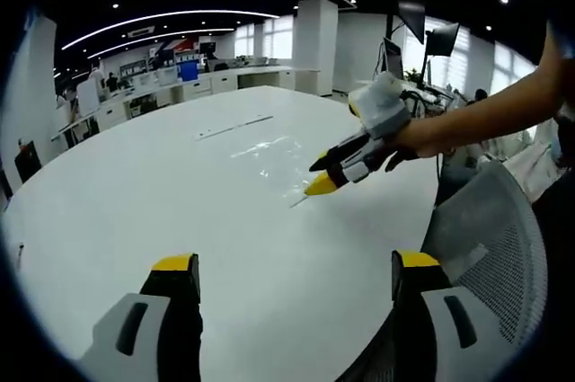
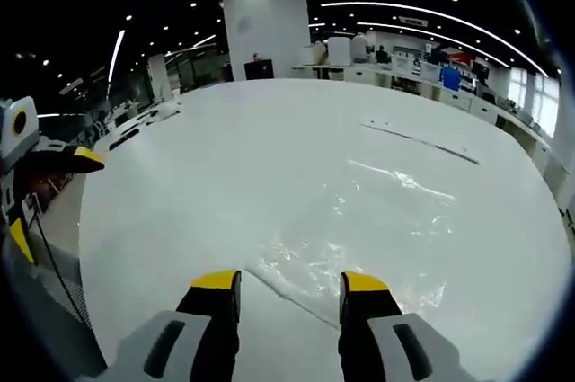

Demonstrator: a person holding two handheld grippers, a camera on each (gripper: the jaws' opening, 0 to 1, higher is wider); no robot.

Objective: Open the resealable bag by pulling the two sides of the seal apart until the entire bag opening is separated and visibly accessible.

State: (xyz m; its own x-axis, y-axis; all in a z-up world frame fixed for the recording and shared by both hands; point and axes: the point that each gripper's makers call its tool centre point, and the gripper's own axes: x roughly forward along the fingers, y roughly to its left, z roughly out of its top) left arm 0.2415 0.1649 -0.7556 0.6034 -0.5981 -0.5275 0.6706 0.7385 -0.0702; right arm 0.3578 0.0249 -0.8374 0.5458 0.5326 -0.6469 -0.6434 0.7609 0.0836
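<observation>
2 claws spread, gripping nothing. Clear resealable bag [image 2: 377,229] flat on white desk [image 2: 207,184], seal unopened. Right claw [image 2: 292,297] just short of near edge; left claw [image 1: 292,279] well back. Approach step; next, pinch seal sides.

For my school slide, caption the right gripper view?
Open right gripper nears clear bag on white table.

Clear resealable bag [image 2: 364,234] flat on white table [image 2: 225,148]
</observation>
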